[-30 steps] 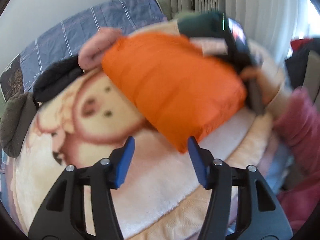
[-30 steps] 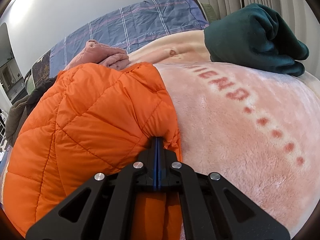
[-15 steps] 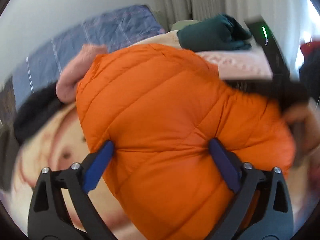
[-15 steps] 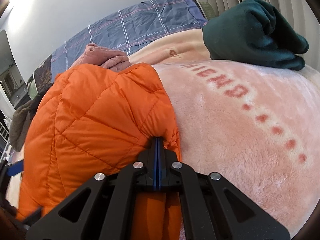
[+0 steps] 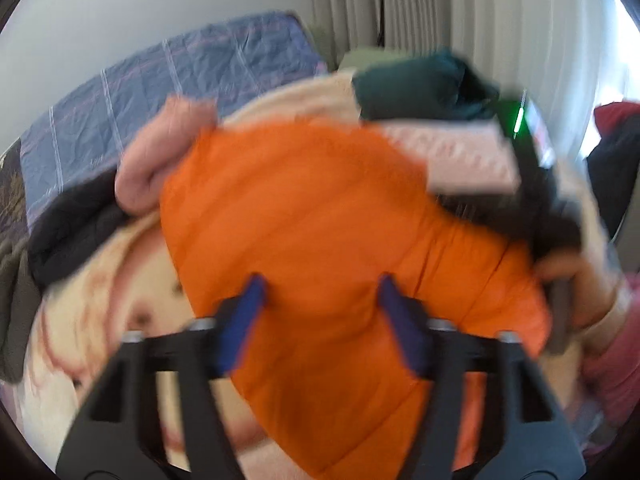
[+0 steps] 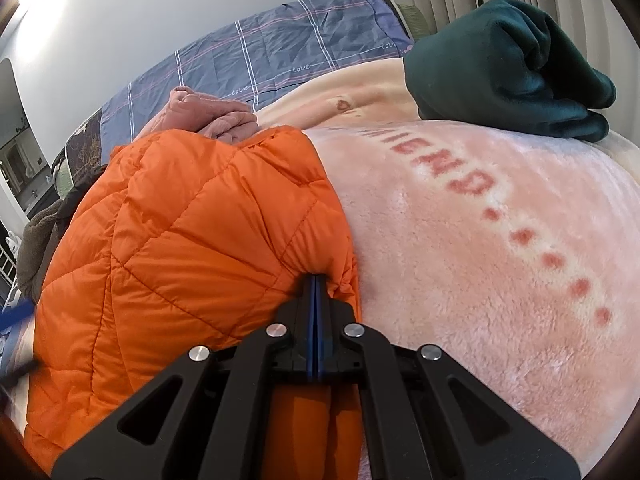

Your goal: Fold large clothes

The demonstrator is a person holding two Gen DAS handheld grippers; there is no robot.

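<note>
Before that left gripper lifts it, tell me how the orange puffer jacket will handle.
The orange puffer jacket will probably be light for its bulk: the quilted panels look puffed. It is likely floppy, since it dents and creases where the right gripper pinches its edge. The smooth shell may be slippery, so the left gripper, jaws just closing around a fold, might need a deep bite.

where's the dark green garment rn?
The dark green fleece garment lies bunched at upper right of the right wrist view, on the pink plush blanket, apart from the orange quilted jacket.
</note>
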